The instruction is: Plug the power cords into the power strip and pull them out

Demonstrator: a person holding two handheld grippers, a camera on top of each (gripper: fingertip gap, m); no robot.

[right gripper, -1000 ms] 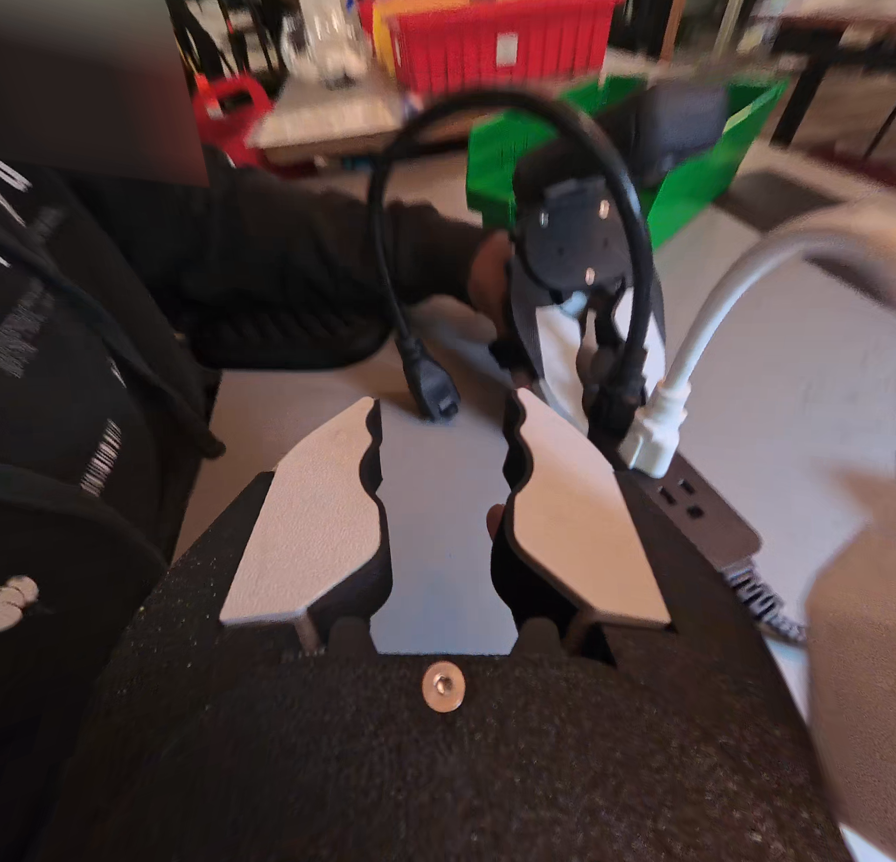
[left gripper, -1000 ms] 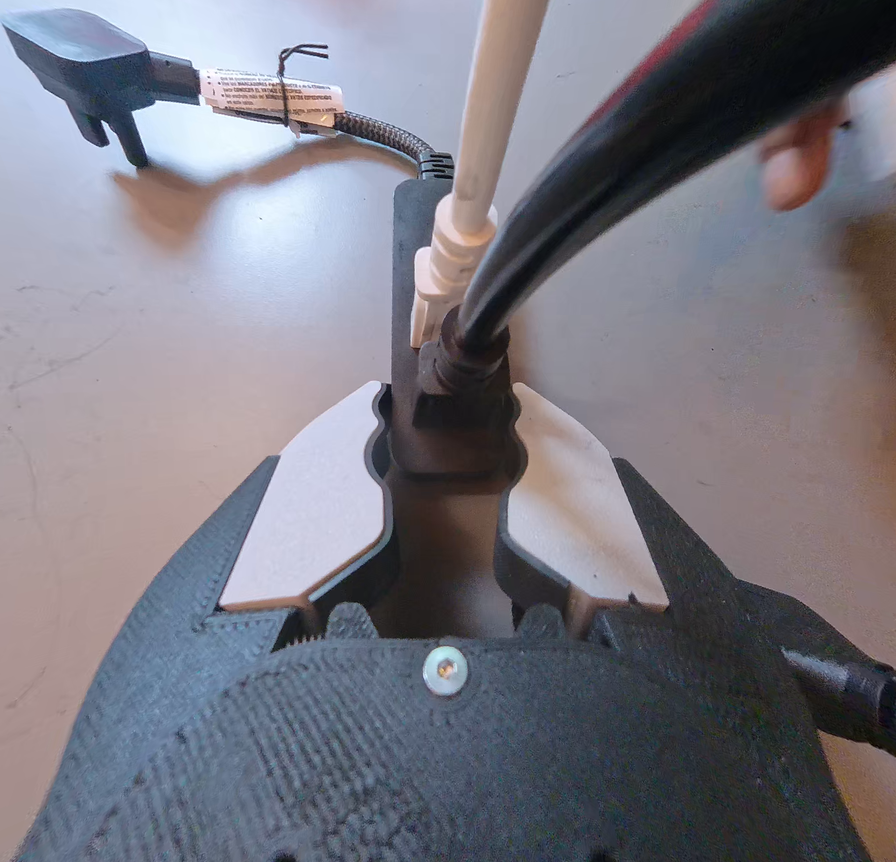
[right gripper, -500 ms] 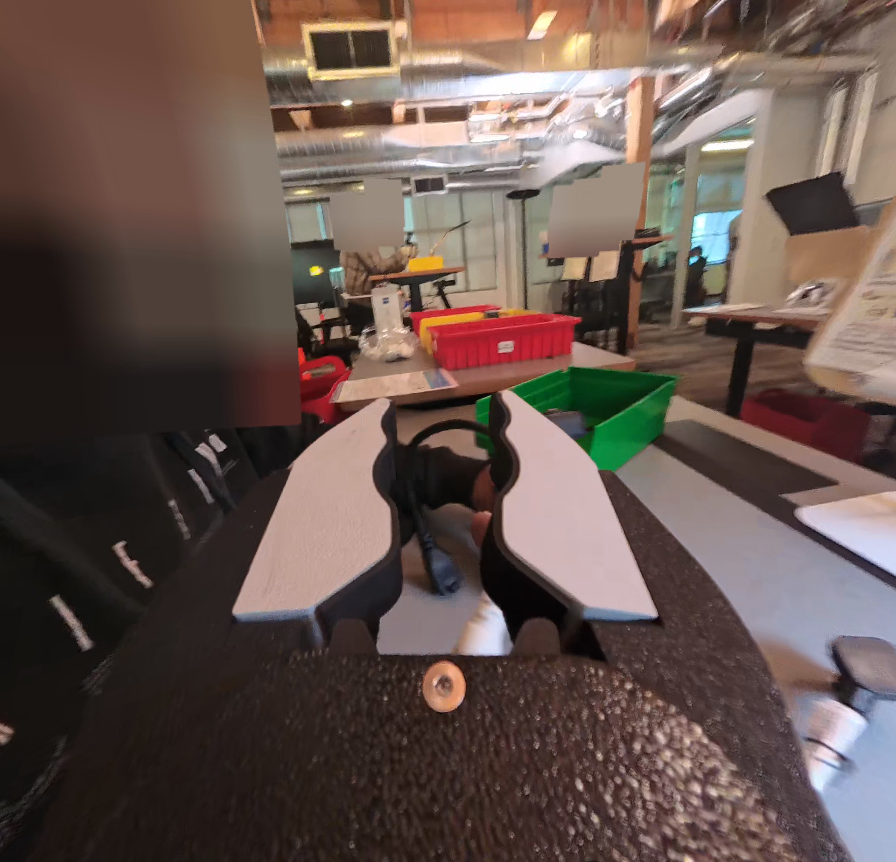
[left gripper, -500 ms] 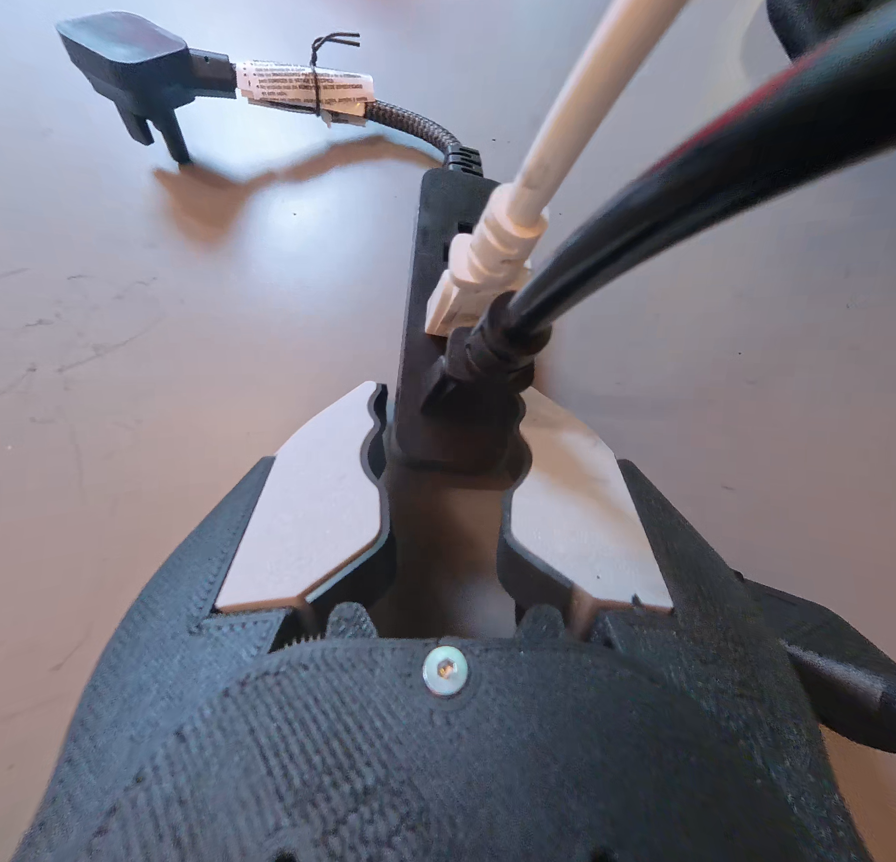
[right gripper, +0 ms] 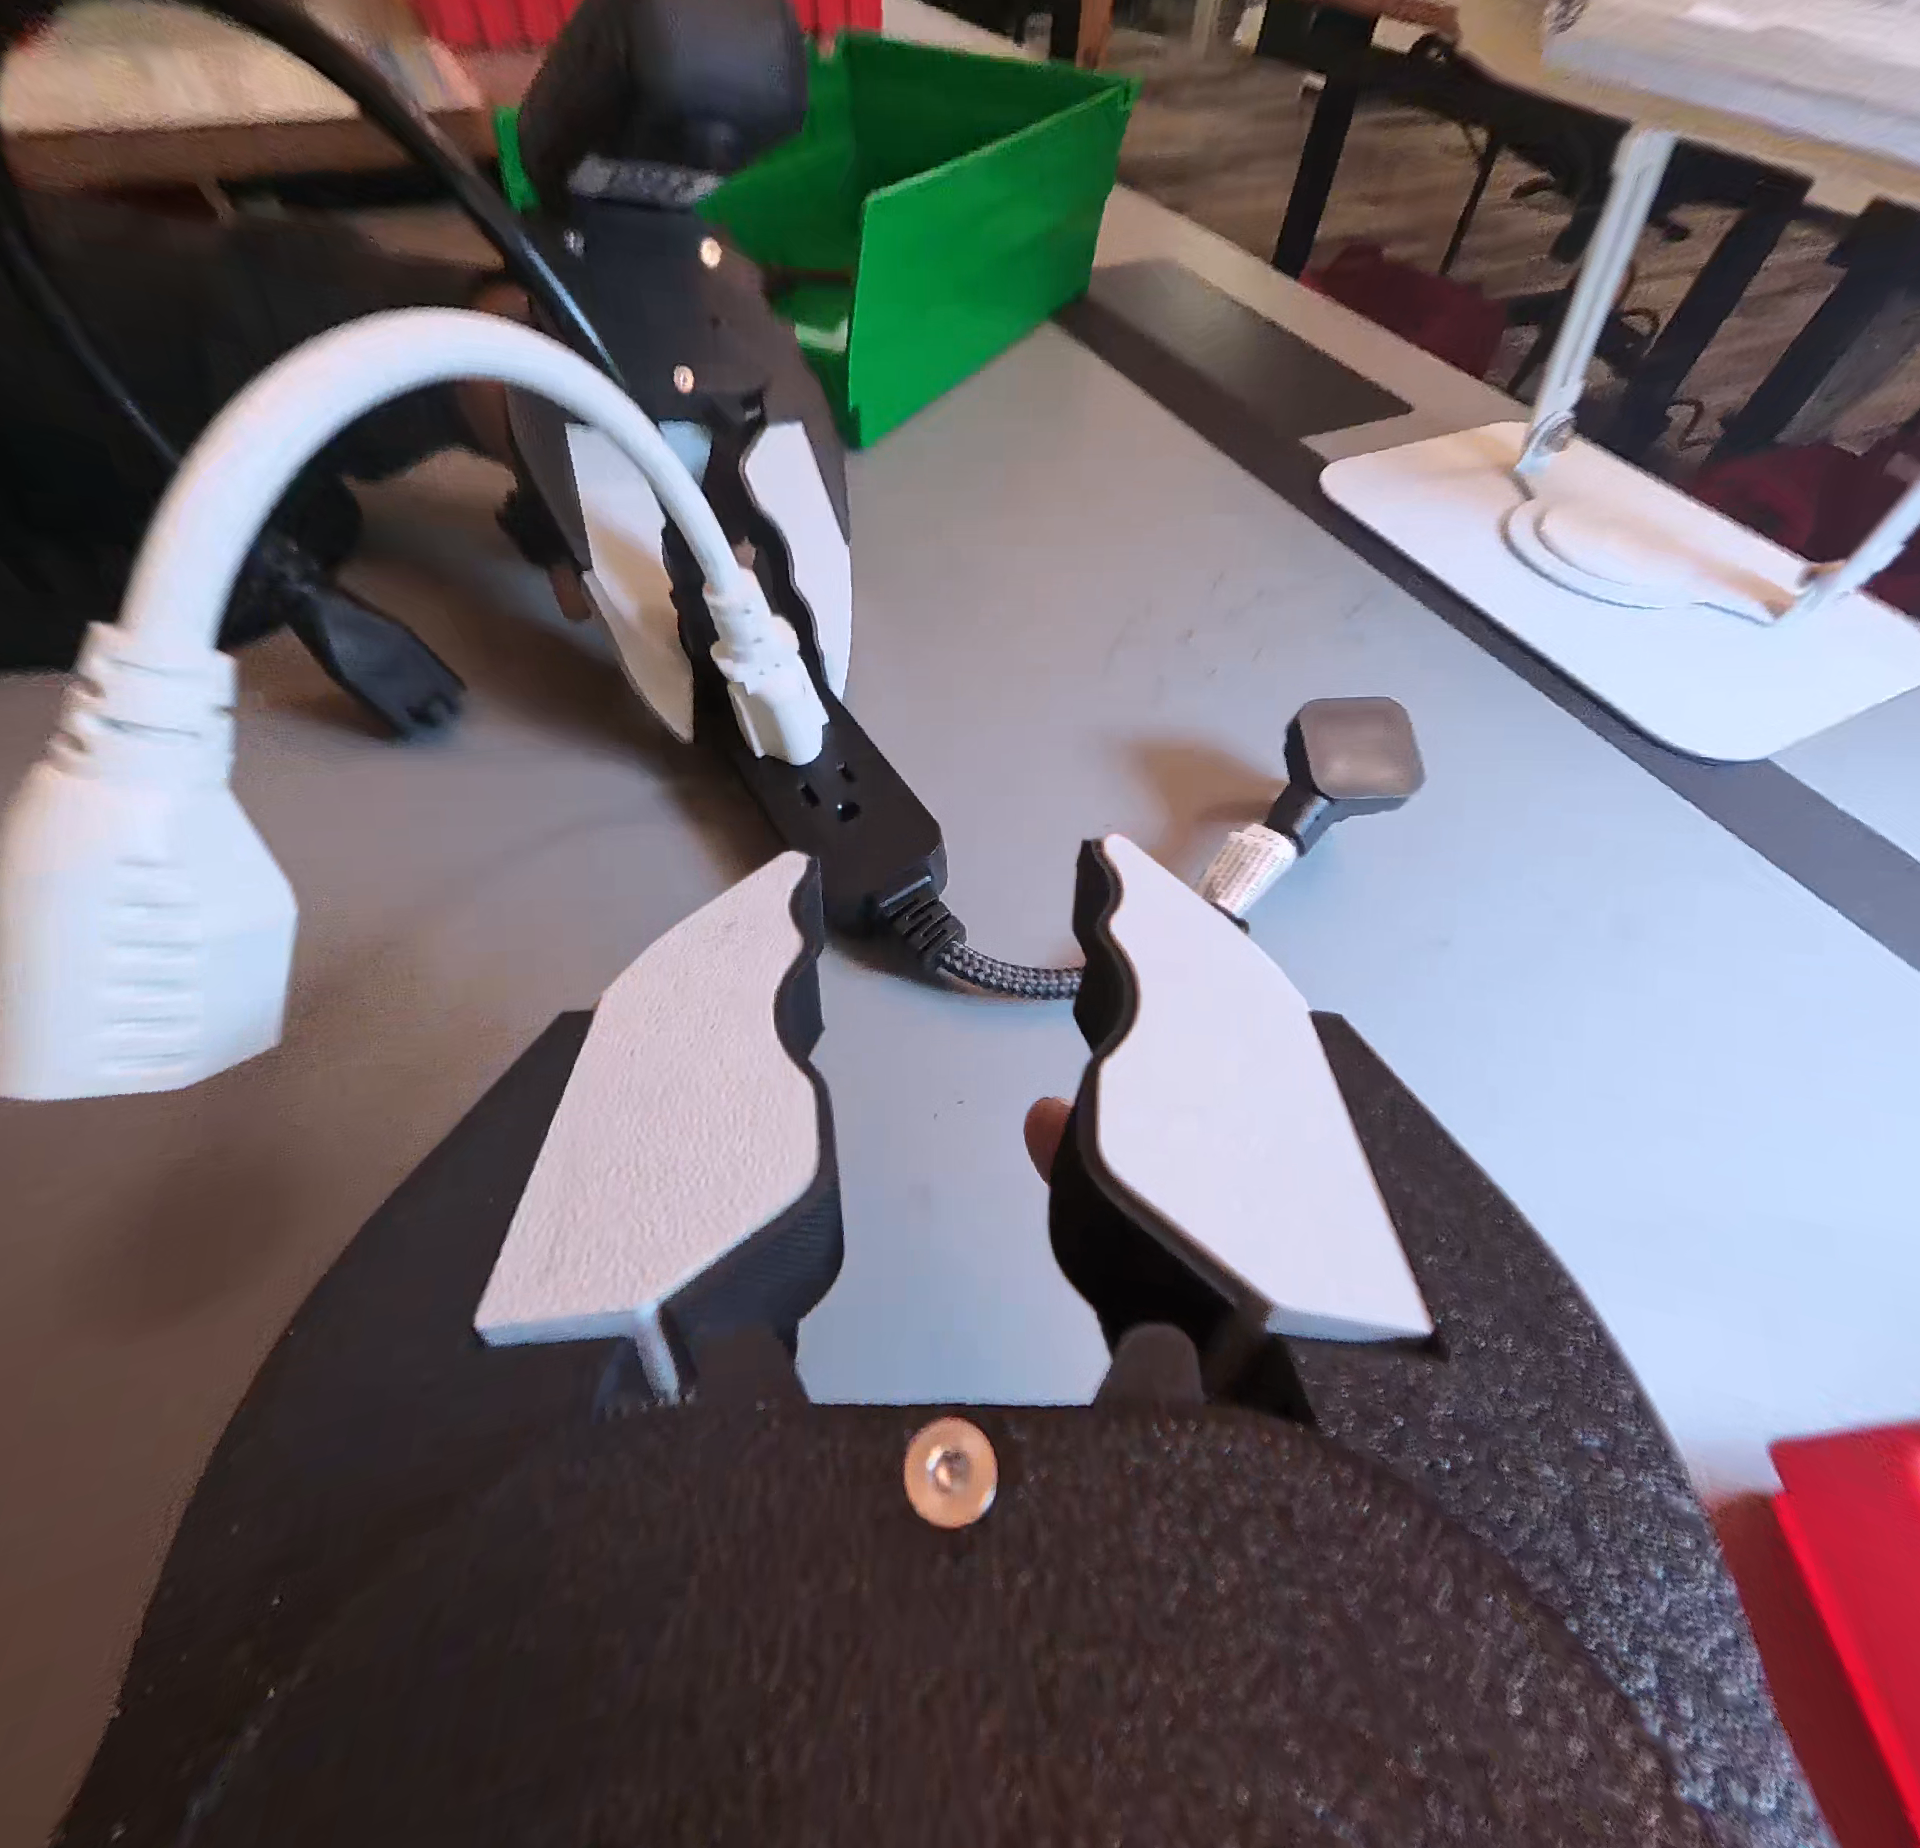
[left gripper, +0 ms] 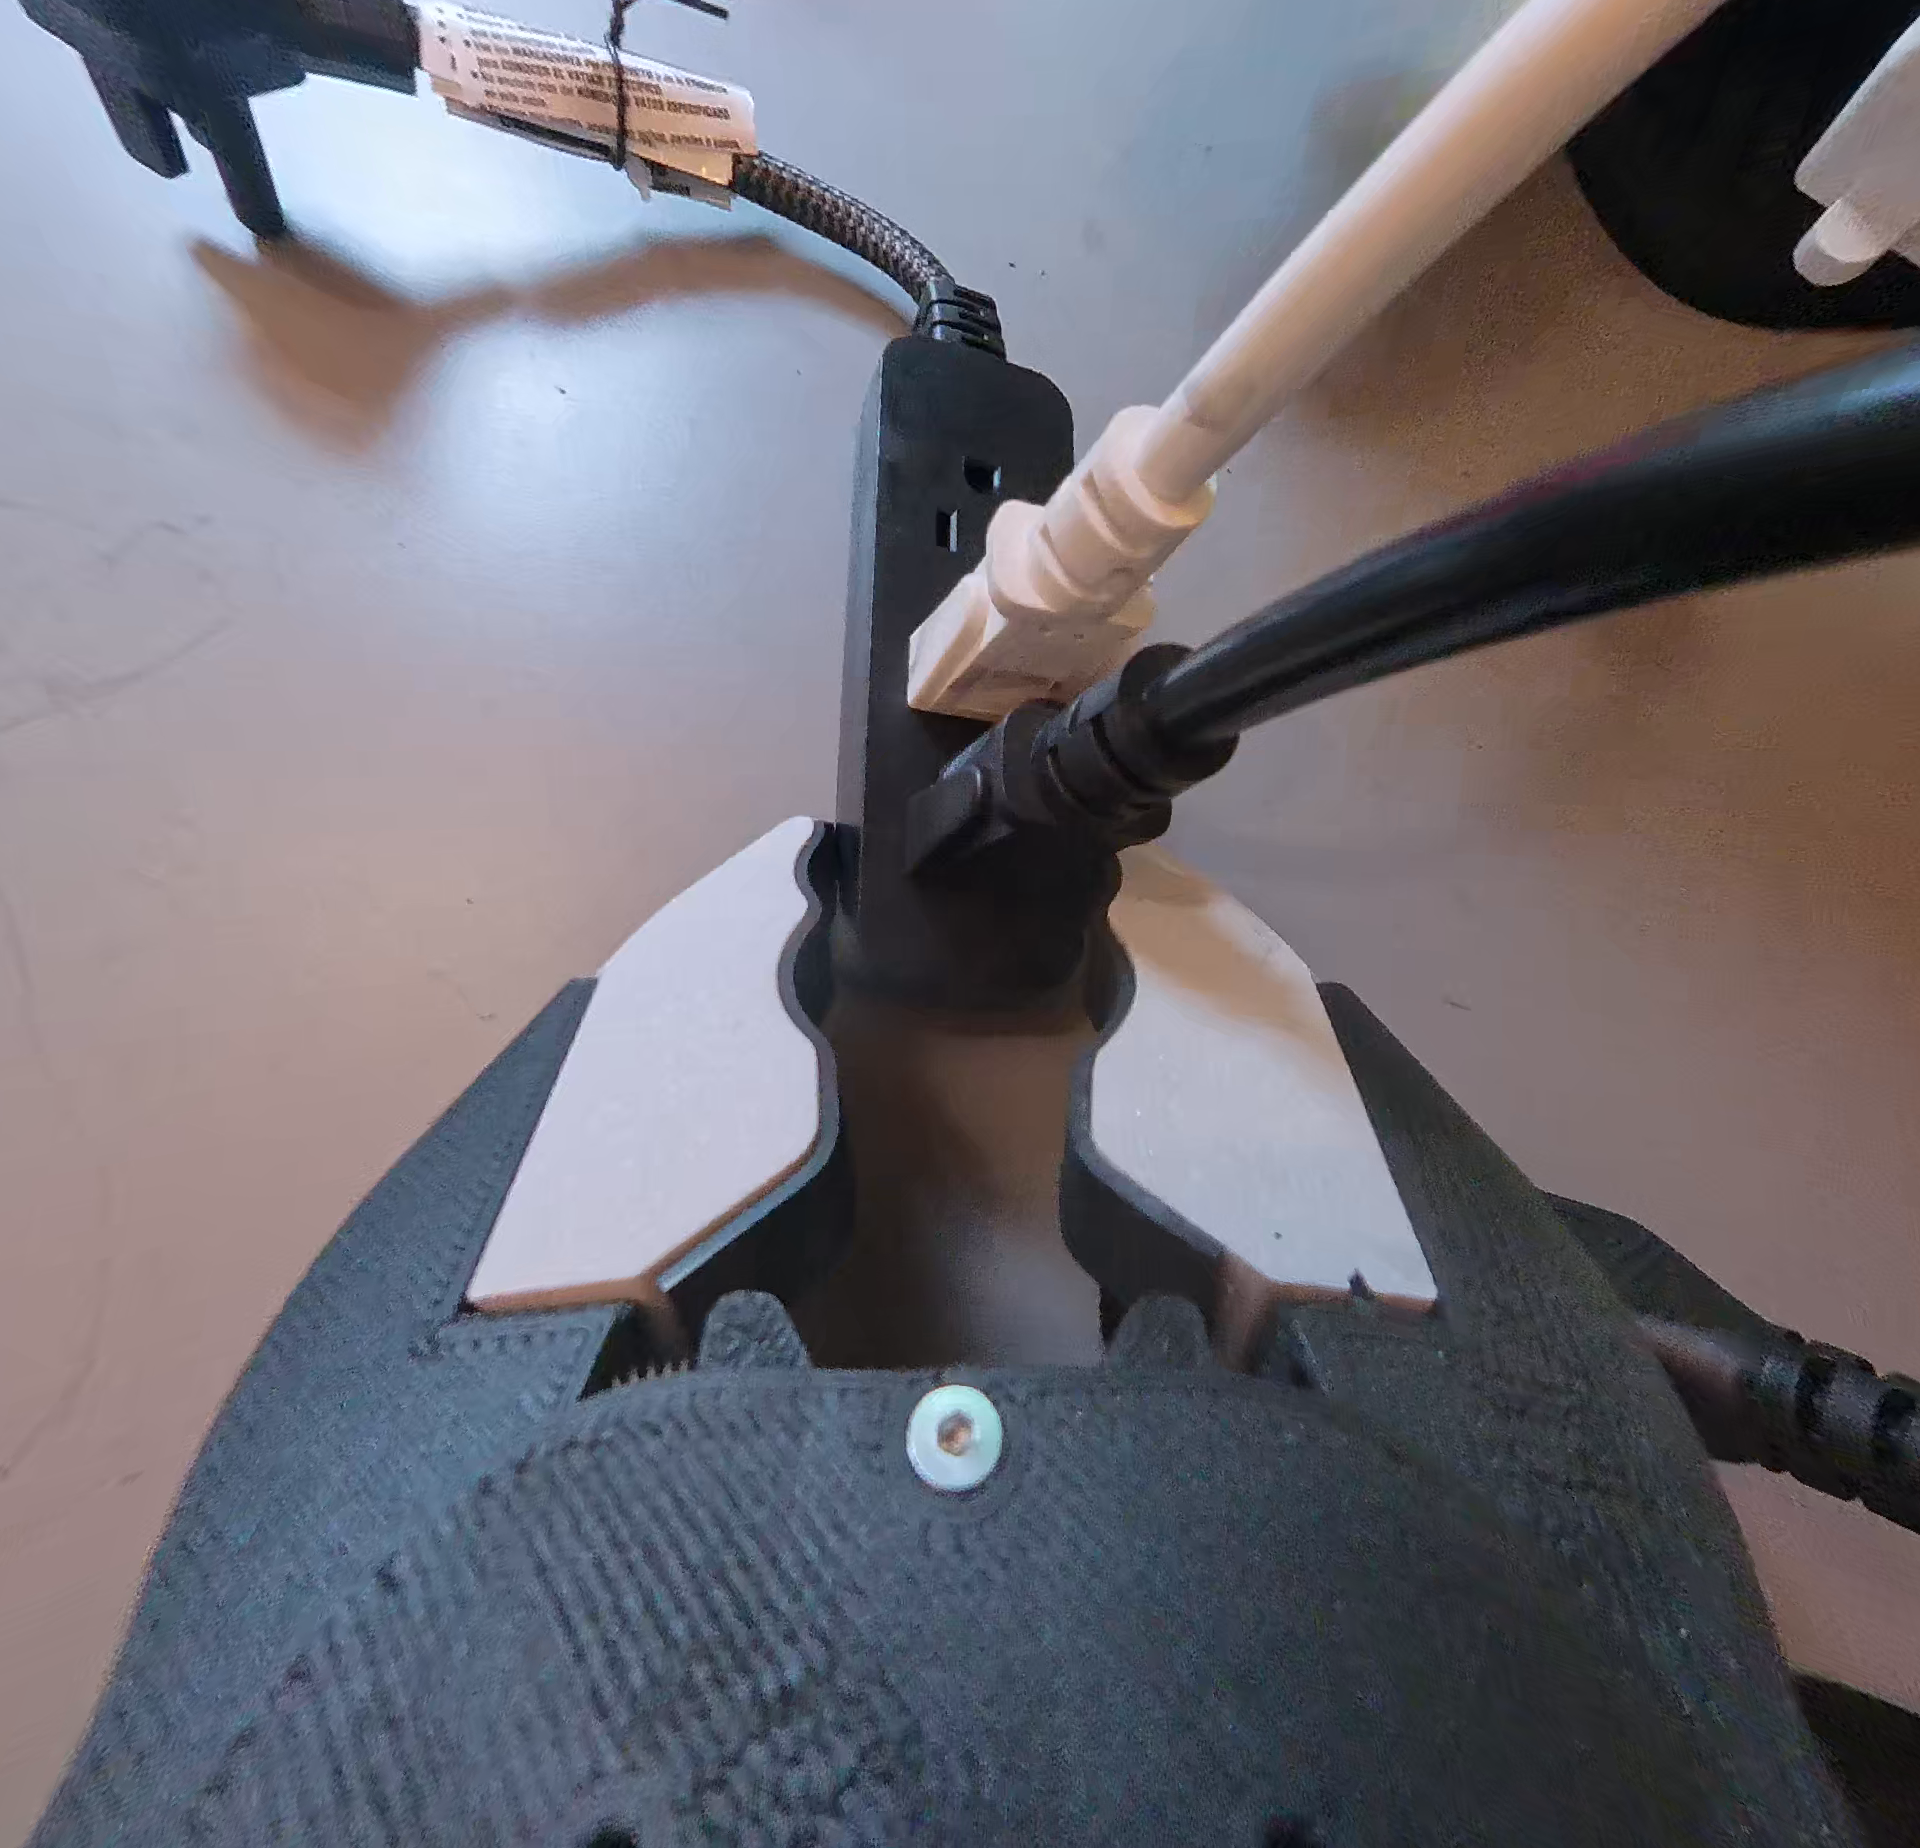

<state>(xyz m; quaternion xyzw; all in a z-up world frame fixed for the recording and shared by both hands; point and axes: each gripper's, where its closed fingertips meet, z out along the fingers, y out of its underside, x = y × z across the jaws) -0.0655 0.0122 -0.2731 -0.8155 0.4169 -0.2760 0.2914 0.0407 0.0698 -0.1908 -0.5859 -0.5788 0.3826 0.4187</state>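
The left tongs stay clamped on the near end of the power strip on the desk, both plugs seated toward 12 o'clock, while the right tongs, spread and empty, have swung back down, so pulling out likely comes next.

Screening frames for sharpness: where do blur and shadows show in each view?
Left wrist view: power strip sharp, the strip's own plug slightly smeared, casting a soft shadow on the table. Right wrist view: white cord's socket end and background motion-blurred; right gripper crisp.
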